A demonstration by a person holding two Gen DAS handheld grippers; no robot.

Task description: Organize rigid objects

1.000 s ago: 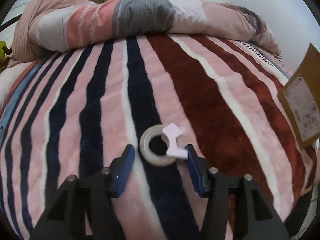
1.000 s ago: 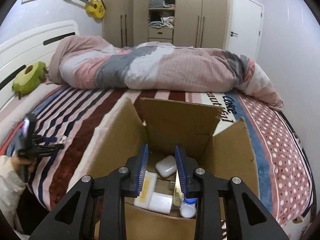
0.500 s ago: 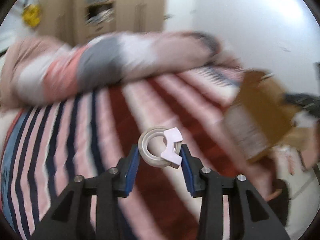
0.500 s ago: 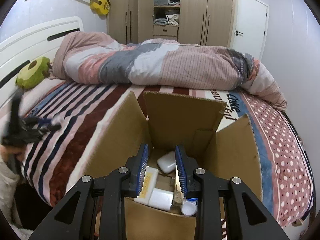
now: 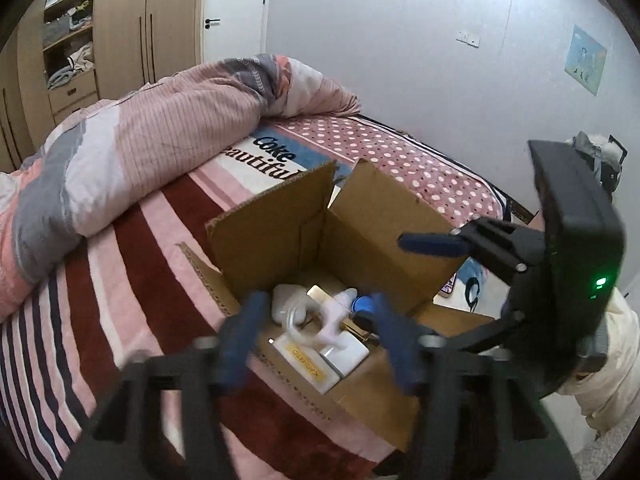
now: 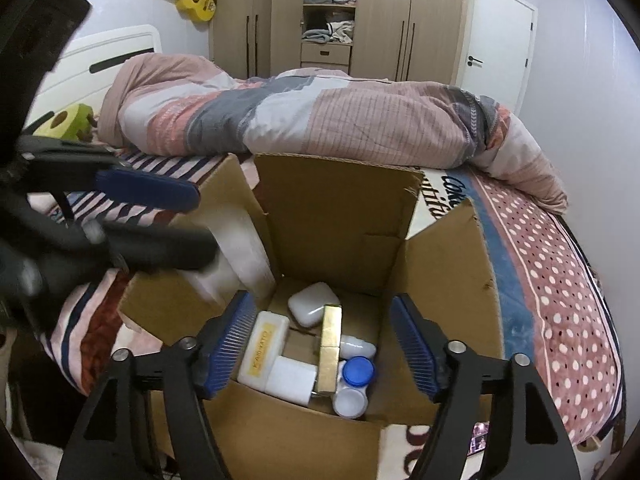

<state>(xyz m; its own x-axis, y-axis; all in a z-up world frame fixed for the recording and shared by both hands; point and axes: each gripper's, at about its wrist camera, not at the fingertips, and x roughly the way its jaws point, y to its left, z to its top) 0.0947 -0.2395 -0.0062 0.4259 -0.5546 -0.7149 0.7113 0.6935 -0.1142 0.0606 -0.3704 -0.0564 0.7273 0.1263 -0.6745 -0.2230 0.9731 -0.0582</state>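
Left fingers [image 5: 248, 332] apart, tape roll [image 5: 298, 326] over filled cardboard box [image 5: 280, 232]

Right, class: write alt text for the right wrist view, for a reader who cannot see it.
The right gripper, jaws open and empty, hovers over an open cardboard box on a bed. Inside lie white cases, a gold box and a blue-lidded jar.

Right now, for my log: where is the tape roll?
Left wrist view: the tape roll is low centre, inside the open left gripper, over the cardboard box.
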